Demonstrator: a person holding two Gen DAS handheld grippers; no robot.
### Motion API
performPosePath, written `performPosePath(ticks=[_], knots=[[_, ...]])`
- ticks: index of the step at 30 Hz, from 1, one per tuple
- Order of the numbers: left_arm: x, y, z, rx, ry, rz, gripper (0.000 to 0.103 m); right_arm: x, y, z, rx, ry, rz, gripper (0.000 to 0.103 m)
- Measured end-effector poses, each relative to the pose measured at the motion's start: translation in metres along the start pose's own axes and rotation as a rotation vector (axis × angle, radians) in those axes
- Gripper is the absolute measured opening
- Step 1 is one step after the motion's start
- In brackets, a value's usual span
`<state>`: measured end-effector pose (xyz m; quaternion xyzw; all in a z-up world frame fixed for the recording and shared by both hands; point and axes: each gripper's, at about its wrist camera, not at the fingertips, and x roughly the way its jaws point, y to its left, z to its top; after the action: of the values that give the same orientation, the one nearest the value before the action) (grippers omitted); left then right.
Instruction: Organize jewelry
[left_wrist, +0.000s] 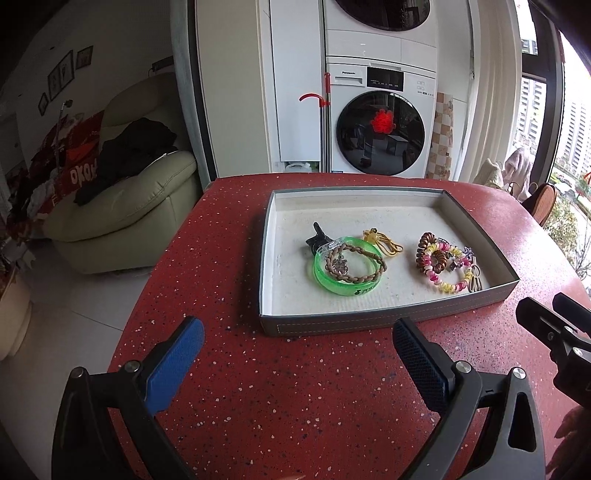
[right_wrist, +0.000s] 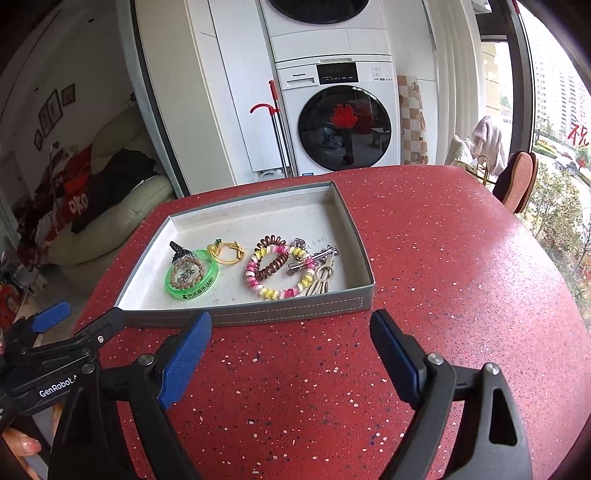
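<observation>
From the left wrist, the left gripper (left_wrist: 297, 345) hangs spread and empty over the speckled red tabletop (left_wrist: 295, 406), just short of the shallow grey-walled tray (left_wrist: 369, 319); the translucent green bangle (left_wrist: 347, 271) with a braided brown bracelet (left_wrist: 354, 264) inside looks best pinched at its near rim. From the right wrist, the right gripper (right_wrist: 290, 349) is likewise spread and empty; the pink-and-yellow coiled hair tie (right_wrist: 280, 271) lies nearest. Clear the tray's near wall first; bare tabletop right offers room.
</observation>
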<state>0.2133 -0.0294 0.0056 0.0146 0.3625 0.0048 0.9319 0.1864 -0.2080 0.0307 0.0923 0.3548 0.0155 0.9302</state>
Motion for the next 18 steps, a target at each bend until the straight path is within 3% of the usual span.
performPosePath(ticks=[18], knots=[[-0.02, -0.005, -0.02, 0.01, -0.034, 0.007, 0.103, -0.015, 0.007, -0.019, -0.061, -0.015, -0.06, 0.09]])
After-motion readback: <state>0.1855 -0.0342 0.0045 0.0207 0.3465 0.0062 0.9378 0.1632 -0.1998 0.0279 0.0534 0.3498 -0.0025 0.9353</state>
